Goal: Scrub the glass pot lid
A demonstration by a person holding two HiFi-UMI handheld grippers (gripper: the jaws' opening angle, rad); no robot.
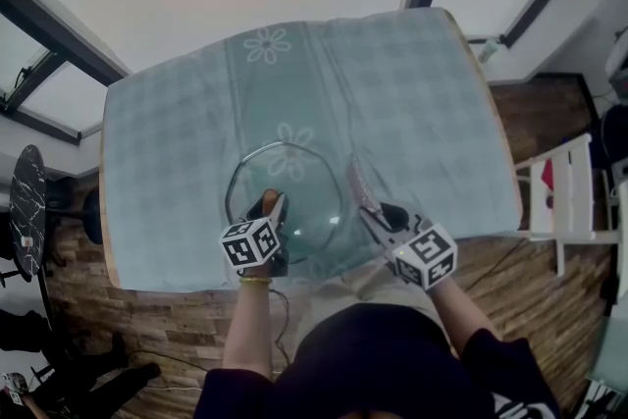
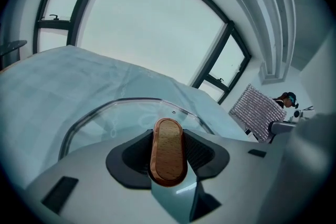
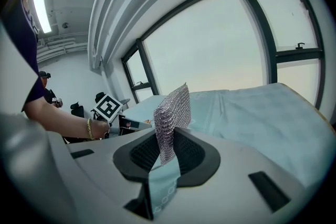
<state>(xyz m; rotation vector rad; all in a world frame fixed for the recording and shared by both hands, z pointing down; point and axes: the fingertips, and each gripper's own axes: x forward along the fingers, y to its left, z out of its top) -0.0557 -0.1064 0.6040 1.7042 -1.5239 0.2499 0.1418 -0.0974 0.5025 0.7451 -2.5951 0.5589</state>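
At lower centre, my left hand-held gripper (image 1: pixel 272 206) pinches the wooden knob (image 2: pixel 168 152) of the glass pot lid (image 1: pixel 299 180). Right of it, my right hand-held gripper (image 1: pixel 381 214) clamps a mesh scrubber (image 3: pixel 172 113).

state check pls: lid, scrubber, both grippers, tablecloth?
glass pot lid: over the table, held by its wooden handle; resting or lifted, cannot tell.
left gripper: shut on the wooden handle.
mesh scrubber: pinched at its lower edge, standing upright, beside the lid, not on it.
right gripper: shut on the mesh scrubber.
tablecloth: spread over the table, slightly creased.
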